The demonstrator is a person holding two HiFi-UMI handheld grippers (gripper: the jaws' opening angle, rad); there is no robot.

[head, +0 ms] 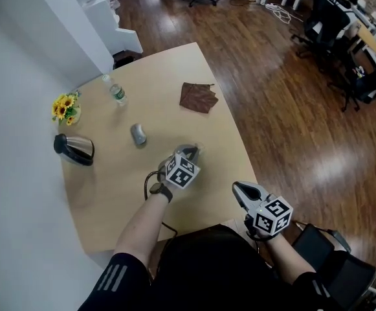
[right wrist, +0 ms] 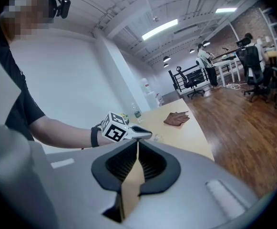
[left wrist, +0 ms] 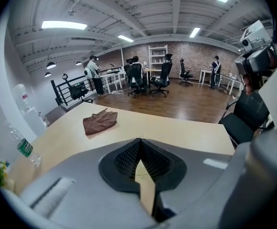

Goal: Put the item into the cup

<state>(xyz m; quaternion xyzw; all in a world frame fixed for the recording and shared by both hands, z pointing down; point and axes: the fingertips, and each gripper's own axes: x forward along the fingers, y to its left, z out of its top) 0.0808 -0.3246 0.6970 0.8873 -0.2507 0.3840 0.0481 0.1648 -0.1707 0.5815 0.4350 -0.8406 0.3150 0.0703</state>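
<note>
A small grey cylindrical item [head: 138, 134] lies on the beige table [head: 110, 193], left of centre. Something small and clear, perhaps a cup [head: 194, 149], stands right at the tip of my left gripper [head: 188, 150]; in the right gripper view it shows as a clear thing [right wrist: 157, 138] just beyond that gripper [right wrist: 145, 134]. My left gripper [left wrist: 139, 140] is shut with nothing between its jaws. My right gripper [head: 242, 190] hovers at the table's near right edge, and its jaws [right wrist: 137, 143] are closed and hold nothing.
A brown cloth [head: 198, 97] lies at the far right of the table. A water bottle [head: 116, 94], sunflowers [head: 65, 107] and a steel kettle [head: 75, 149] stand along the left side. Wood floor and office chairs [head: 333, 24] lie beyond the table's right edge.
</note>
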